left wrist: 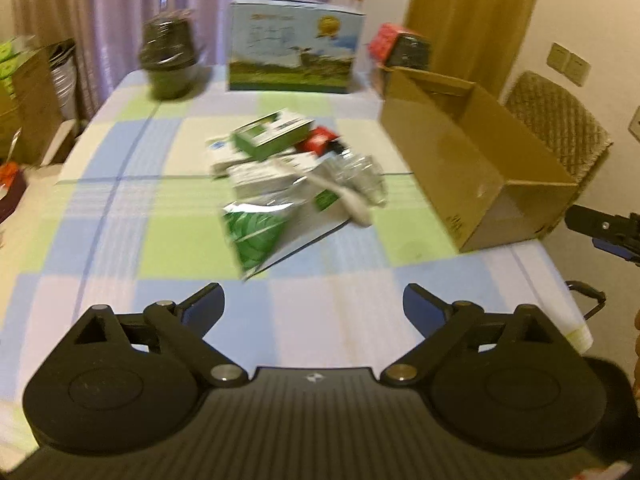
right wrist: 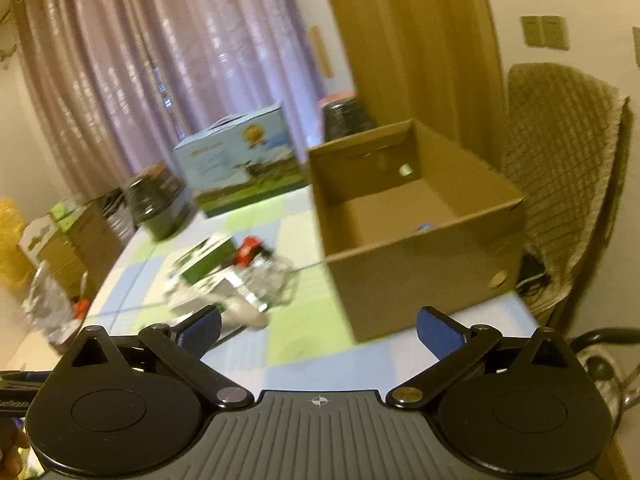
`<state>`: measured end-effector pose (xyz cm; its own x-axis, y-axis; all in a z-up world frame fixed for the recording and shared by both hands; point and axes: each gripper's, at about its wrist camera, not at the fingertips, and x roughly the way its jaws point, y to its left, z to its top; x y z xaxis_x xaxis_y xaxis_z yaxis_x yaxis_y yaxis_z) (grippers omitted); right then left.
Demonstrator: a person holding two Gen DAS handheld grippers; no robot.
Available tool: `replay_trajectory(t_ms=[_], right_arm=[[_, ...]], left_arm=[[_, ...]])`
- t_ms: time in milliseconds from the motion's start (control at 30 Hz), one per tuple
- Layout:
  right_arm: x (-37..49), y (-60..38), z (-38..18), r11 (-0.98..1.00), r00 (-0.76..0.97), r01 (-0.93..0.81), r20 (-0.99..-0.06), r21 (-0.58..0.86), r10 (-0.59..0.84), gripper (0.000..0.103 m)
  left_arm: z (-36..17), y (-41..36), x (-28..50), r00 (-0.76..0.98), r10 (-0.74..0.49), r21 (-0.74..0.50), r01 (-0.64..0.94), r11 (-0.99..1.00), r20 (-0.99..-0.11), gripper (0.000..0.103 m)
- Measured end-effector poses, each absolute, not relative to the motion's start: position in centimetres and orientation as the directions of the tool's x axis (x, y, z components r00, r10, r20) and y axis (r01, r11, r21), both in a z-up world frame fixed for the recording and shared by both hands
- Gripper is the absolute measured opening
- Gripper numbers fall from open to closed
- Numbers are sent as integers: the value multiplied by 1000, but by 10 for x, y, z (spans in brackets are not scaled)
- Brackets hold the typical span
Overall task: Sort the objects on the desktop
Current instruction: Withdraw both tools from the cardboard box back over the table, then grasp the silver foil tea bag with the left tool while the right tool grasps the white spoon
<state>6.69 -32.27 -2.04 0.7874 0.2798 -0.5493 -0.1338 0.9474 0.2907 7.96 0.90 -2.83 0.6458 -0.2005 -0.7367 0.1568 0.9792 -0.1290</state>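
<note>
Both grippers' fingers (left wrist: pixel 210 304) (right wrist: pixel 438 330) spread, empty; blurred pile (left wrist: pixel 288 184) seemingly packets beside cardboard box (left wrist: pixel 472 160).

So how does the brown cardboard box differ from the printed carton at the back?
The brown cardboard box is plain and open-topped, seemingly almost empty; the printed carton shows a meadow picture and is closed. The brown one sits at the table's right side, the printed one at the far edge. Both stand upright.

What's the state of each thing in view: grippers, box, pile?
Left gripper: open, holding nothing, above the table.
Right gripper: open, holding nothing.
Cardboard box: open-topped, upright, almost empty.
Pile of packets: heaped mid-table, unsorted, outside the box.
Carton with handle: closed, upright at the far edge.
</note>
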Motion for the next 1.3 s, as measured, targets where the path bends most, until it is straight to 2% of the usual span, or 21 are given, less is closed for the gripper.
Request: replay_trajectory(t_ms=[300, 600, 867, 933, 1000, 1167, 1300], right_arm=[[46, -279, -29, 940, 737, -225, -587, 255, 335, 101], [54, -251, -36, 922, 699, -354, -611, 154, 371, 101], [95, -222, -48, 812, 624, -582, -653, -23, 429, 100], [106, -213, -52, 766, 602, -639, -668, -75, 437, 97], [122, -205, -59, 717, 570, -688, -695, -112, 438, 90], [156, -186, -81, 600, 490, -785, -747, -154, 449, 84], [182, -171, -100, 515, 446, -835, -788, -195, 425, 71]], left_arm=[[-24, 51, 57, 660, -153, -112, 104, 988, -736, 96], [-21, 46, 66, 650, -170, -33, 217, 976, -741, 96], [-31, 36, 100, 602, -225, 21, 374, 927, -766, 96], [-34, 34, 113, 582, -241, 39, 427, 904, -777, 96], [-36, 32, 127, 563, -250, 56, 469, 881, -788, 96], [-42, 23, 163, 525, -264, 97, 563, 821, -809, 96], [-47, 17, 191, 495, -287, 108, 626, 772, -820, 96]])
